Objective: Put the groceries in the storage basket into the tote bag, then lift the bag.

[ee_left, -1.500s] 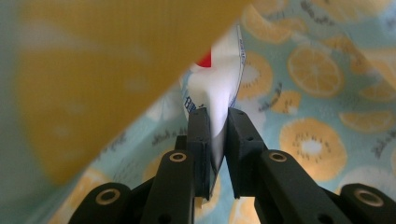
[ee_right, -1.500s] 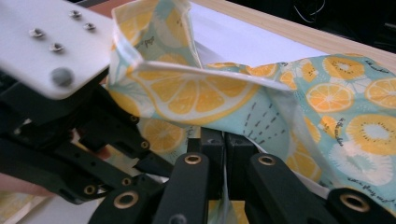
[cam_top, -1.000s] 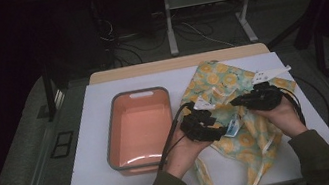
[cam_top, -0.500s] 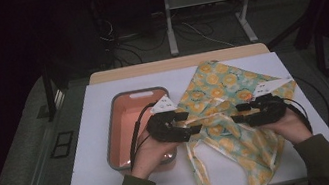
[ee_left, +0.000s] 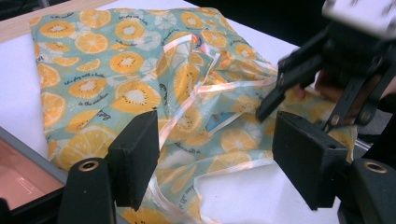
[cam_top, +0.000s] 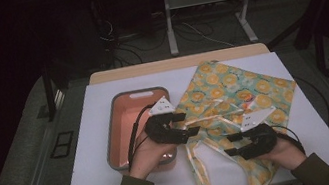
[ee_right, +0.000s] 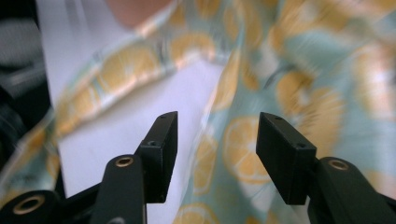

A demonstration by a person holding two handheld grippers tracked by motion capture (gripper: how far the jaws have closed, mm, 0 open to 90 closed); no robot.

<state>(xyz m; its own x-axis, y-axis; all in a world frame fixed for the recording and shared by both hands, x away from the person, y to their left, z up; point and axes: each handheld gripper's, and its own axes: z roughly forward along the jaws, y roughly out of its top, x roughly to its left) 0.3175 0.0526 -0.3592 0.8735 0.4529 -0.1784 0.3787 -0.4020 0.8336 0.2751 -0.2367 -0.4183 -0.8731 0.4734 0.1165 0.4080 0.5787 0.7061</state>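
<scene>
A teal cloth printed with orange citrus slices [cam_top: 233, 91] lies rumpled on the right half of the white table, its pale ribbon straps trailing toward the front edge. My left gripper [cam_top: 189, 124] hovers at the cloth's left edge beside the tray and points right. Its jaws have just been opening, and in the left gripper view the left gripper [ee_left: 215, 154] is open with the cloth [ee_left: 116, 70] beyond it, unpinched. My right gripper [cam_top: 229, 145] is over the cloth's near part, pointing left. Its jaws have also just opened, and the right gripper [ee_right: 217, 149] stands open above blurred cloth [ee_right: 299, 70].
A salmon-pink tray with a grey rim [cam_top: 113, 131] sits on the left half of the table, under my left hand; its corner [ee_left: 18, 177] shows in the left gripper view. My right gripper [ee_left: 273, 91] shows there too. Bare white table lies at front left.
Both grippers left the middle of the cloth. The left went left to the tray's edge; the right came toward the front edge. The right jaws went from shut to open, and the cloth lies flatter.
</scene>
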